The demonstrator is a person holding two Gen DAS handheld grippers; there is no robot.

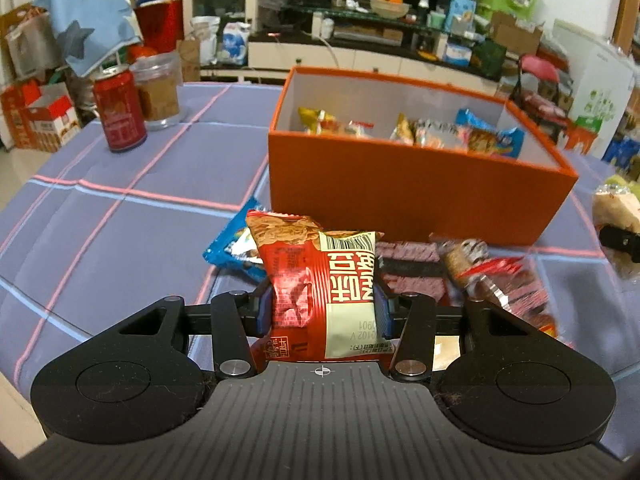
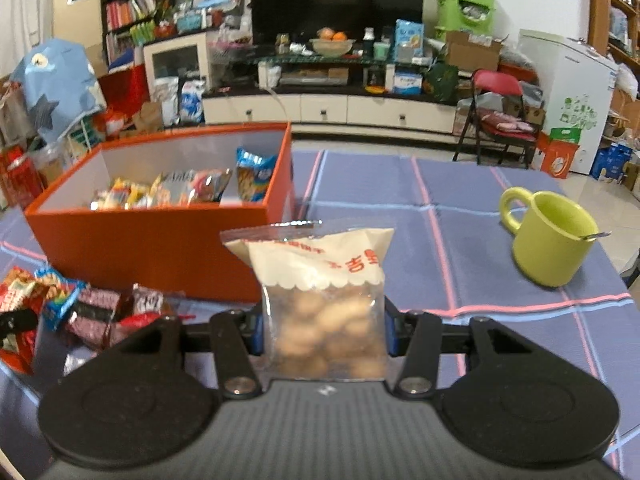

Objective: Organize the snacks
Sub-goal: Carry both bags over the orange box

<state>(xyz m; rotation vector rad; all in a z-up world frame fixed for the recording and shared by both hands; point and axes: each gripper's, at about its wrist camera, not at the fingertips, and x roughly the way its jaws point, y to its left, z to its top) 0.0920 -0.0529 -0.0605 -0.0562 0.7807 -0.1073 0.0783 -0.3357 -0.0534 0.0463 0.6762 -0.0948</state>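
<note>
My left gripper [image 1: 323, 310] is shut on a red and cream snack packet [image 1: 320, 276], held above the table in front of the orange box [image 1: 400, 192]. The box holds several snack packets [image 1: 440, 132]. More loose packets [image 1: 408, 268] lie on the cloth by the box's near wall. My right gripper [image 2: 324, 332] is shut on a clear bag of round biscuits [image 2: 324, 300], to the right of the orange box [image 2: 152, 248]. The right gripper with its bag shows at the left wrist view's right edge [image 1: 616, 220].
A red can [image 1: 119, 110] and a clear jar [image 1: 158, 92] stand at the table's far left. A green mug [image 2: 550, 236] with a spoon stands at the right. Loose packets [image 2: 80, 312] lie left of my right gripper. Cluttered shelves and a TV stand lie beyond.
</note>
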